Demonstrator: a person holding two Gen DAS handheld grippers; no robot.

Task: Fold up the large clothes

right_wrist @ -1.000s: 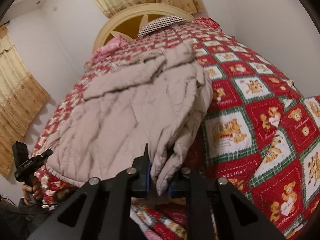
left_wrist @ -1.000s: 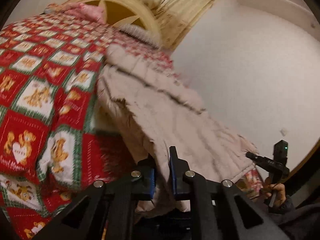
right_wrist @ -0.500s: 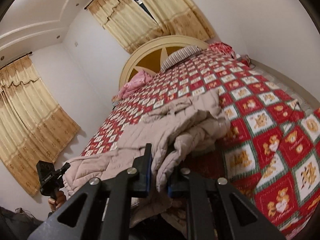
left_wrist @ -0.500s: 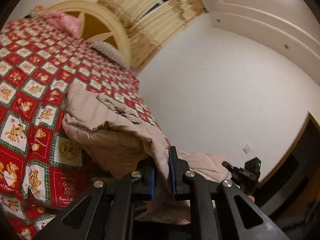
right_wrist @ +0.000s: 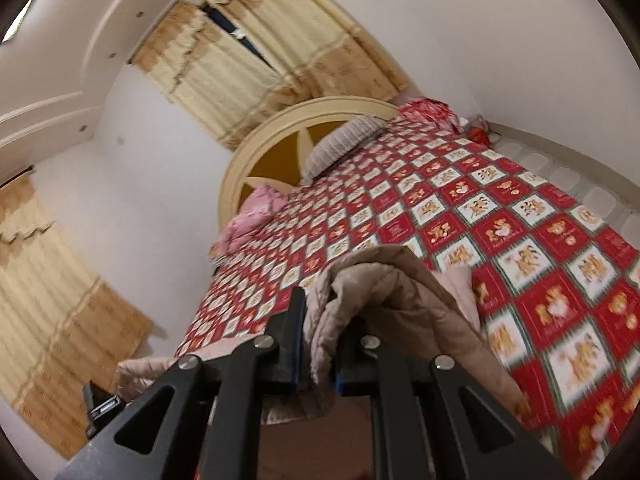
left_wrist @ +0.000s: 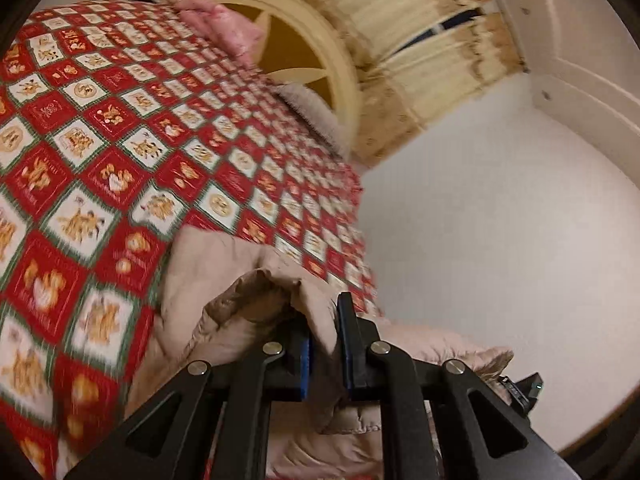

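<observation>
left fingers (left_wrist: 326,344) clamped on beige coat (left_wrist: 224,280) hem | right fingers (right_wrist: 316,344) likewise

Both wrist views close, facing the shared headboard (left_wrist: 320,68).

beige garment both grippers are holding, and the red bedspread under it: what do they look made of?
Beige quilted coat: looks like a thin matte synthetic shell over soft padding; stitched quilting lines and puffy, rounded folds suggest it. Fibre cannot be told.

Red patchwork bedspread: probably printed cotton or a cotton blend, matte; flat teddy-bear squares with green borders, no sheen. The motion blur hides the weave.
</observation>
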